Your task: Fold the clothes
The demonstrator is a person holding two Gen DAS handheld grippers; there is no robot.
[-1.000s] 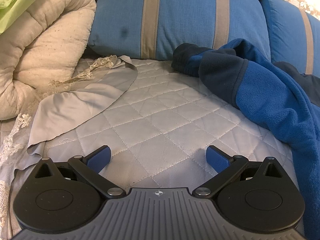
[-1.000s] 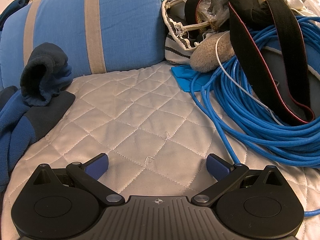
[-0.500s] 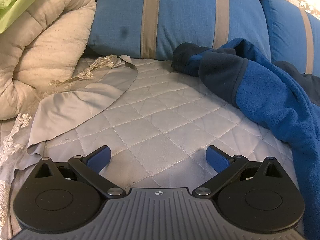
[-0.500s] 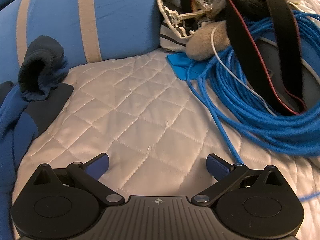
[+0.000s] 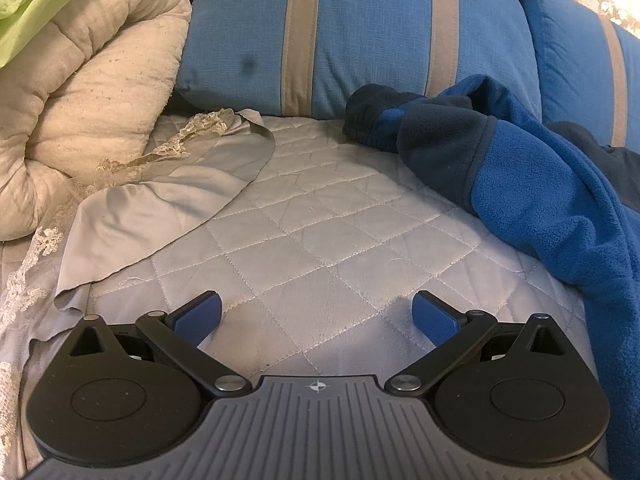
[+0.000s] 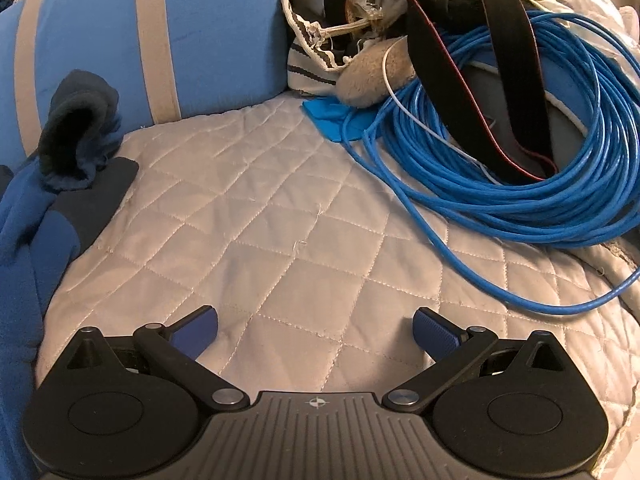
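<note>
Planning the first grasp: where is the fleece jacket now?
The fleece jacket lies at the right of the left wrist view, on the quilted cover, against the striped cushions.

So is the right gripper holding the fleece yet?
No, the right gripper is open over bare quilt; the fleece lies off to its left.

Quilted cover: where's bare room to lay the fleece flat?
Left view: bare quilted cover between grey sheet and blue fleece. Right view: bare quilt between the fleece's cuff and blue cable coil. Crowded: the cable side, with a bag and black strap.
</note>
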